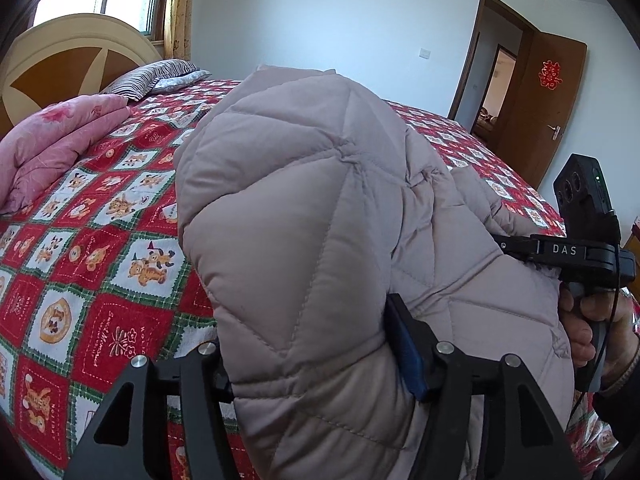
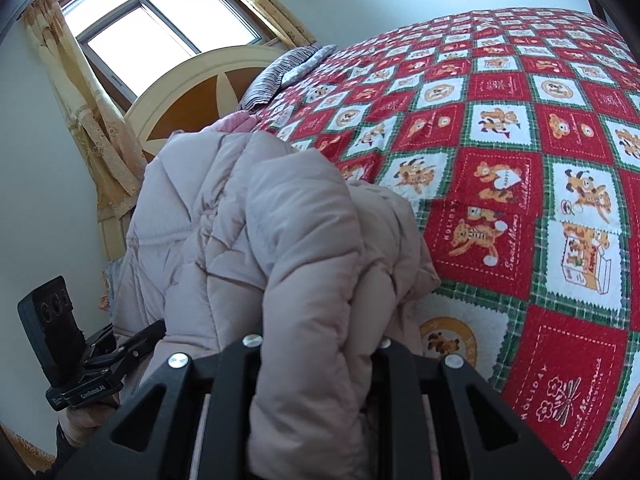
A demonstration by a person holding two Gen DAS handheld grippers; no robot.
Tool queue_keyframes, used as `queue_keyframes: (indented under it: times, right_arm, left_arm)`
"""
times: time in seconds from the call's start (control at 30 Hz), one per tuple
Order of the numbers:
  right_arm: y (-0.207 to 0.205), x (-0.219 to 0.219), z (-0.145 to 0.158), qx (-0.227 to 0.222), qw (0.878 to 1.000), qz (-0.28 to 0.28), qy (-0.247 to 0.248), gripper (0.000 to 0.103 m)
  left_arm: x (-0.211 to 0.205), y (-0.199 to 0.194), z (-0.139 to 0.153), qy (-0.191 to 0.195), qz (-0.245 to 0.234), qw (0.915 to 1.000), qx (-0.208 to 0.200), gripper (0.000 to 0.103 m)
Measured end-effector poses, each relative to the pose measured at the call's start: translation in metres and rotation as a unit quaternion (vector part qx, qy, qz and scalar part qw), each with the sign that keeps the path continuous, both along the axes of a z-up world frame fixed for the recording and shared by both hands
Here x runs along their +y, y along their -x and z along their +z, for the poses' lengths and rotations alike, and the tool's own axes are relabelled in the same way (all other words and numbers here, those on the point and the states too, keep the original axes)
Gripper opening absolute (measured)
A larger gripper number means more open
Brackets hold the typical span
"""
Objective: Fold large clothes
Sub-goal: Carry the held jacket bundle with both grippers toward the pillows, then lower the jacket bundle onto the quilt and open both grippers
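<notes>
My left gripper point(image 1: 316, 364) has its jaws set wide with a thick fold of the quilted puffer jacket point(image 1: 304, 208) bulging between them; my right gripper point(image 2: 316, 344) is pinched narrow on another bunch of it; the jacket hangs over the red patchwork bedspread point(image 2: 520, 184), headboard point(image 1: 60, 60) beyond.

A pale greyish-pink, diamond-quilted puffer jacket point(image 1: 304, 216) hangs bunched and folded over itself above the patterned bed.
</notes>
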State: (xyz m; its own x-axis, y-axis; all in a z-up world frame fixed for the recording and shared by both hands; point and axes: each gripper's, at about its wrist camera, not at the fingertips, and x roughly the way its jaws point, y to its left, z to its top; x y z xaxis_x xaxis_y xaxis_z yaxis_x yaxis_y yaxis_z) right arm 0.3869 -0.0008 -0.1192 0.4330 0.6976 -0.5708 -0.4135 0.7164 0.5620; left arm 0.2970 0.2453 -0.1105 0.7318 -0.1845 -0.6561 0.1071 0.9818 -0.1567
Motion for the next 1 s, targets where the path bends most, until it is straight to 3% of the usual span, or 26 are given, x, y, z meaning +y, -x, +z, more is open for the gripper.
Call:
queue_keyframes:
  times: [0.17,0.43,0.7,0.87,1.0]
  right_arm:
    - [-0.003,0.002,-0.004,0.004,1.0,-0.001,0.008,0.024]
    - [-0.01,0.003,-0.014,0.016,1.0,-0.005,0.017,0.027]
    - [-0.013,0.004,-0.016,0.016,0.999,-0.015,0.042,0.037]
    - [-0.018,-0.004,-0.021,0.033,0.998,-0.029,0.043,0.061]
    - [-0.019,-0.01,-0.02,0.039,0.998,-0.038,0.042,0.067]
  left_arm:
    - [0.003,-0.001,-0.006,-0.01,0.013,0.9999,0.002,0.081]
    - [0.008,-0.003,-0.013,-0.018,0.035,0.9992,-0.003,0.097]
    - [0.003,0.002,-0.01,-0.032,0.052,0.9981,-0.011,0.098]
    - [-0.002,0.008,-0.003,-0.051,0.06,0.9968,-0.015,0.098]
    - [-0.004,0.014,0.002,-0.059,0.062,0.9962,-0.017,0.098]
